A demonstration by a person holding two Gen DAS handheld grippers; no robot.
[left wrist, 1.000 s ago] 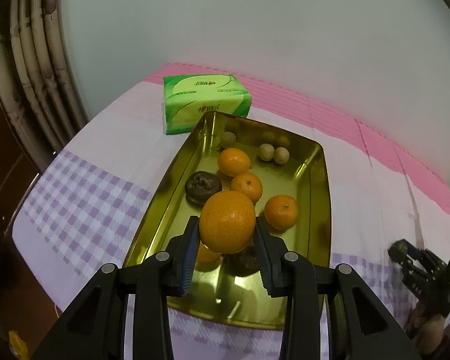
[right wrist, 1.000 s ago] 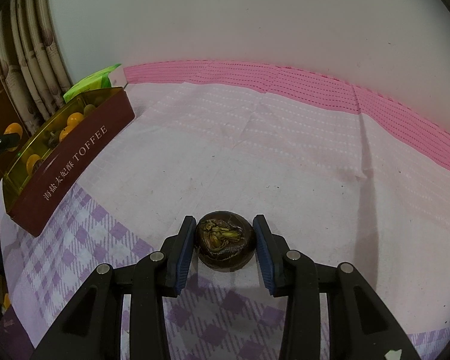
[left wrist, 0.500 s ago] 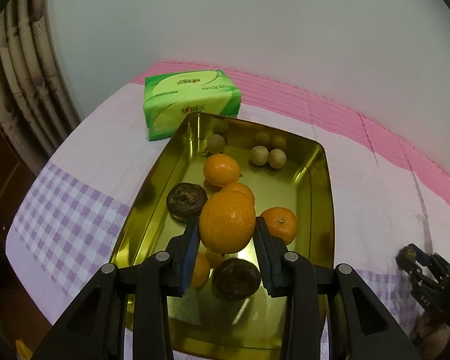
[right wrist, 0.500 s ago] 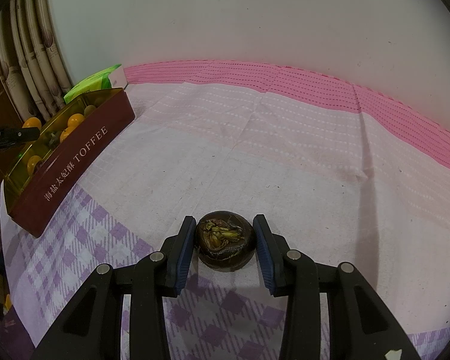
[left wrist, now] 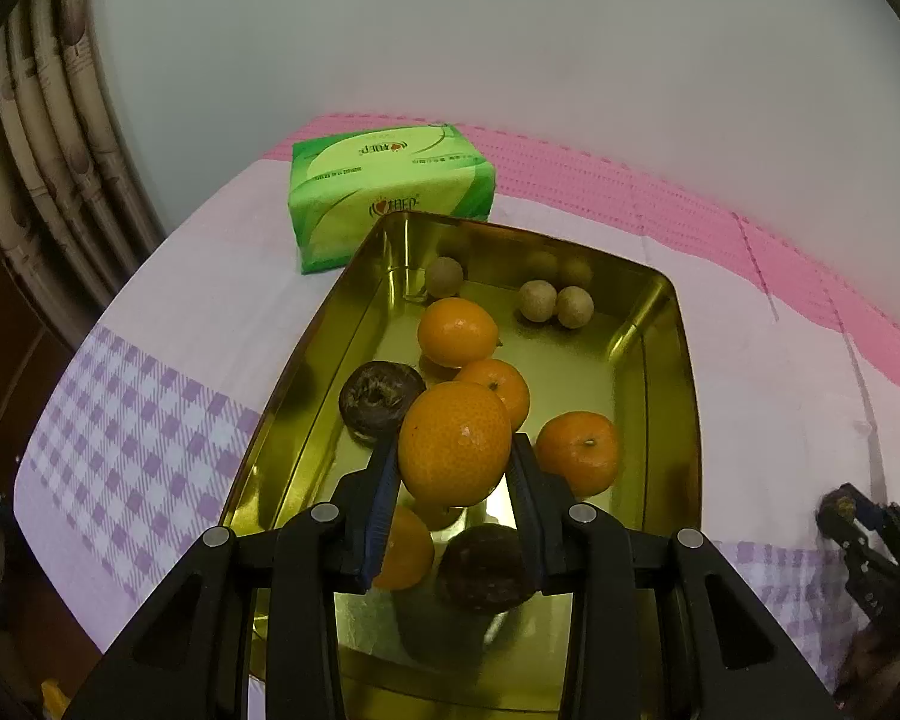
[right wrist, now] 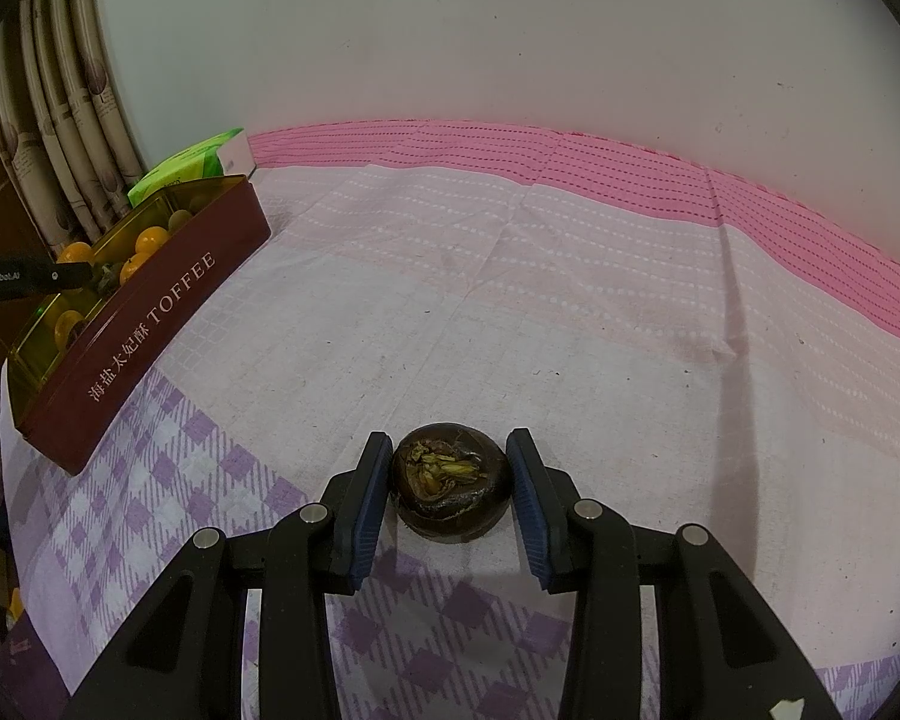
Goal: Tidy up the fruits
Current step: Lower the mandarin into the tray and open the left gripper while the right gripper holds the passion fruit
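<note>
Above tin (left wrist: pixel 687 396), orange (left wrist: pixel 453 443) between fingers (left wrist: pixel 383 489)

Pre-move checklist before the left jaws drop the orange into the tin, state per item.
1. Left gripper jaws shut on large orange: ok.
2. Orange above gold metal tin, inside its rim: ok.
3. Bare tin floor directly under the orange: not ok, other oranges and a dark round fruit lie there.
4. Right gripper clear of the tin: ok.
5. Right jaws pressing the dark brown fruit: cannot tell.
</note>
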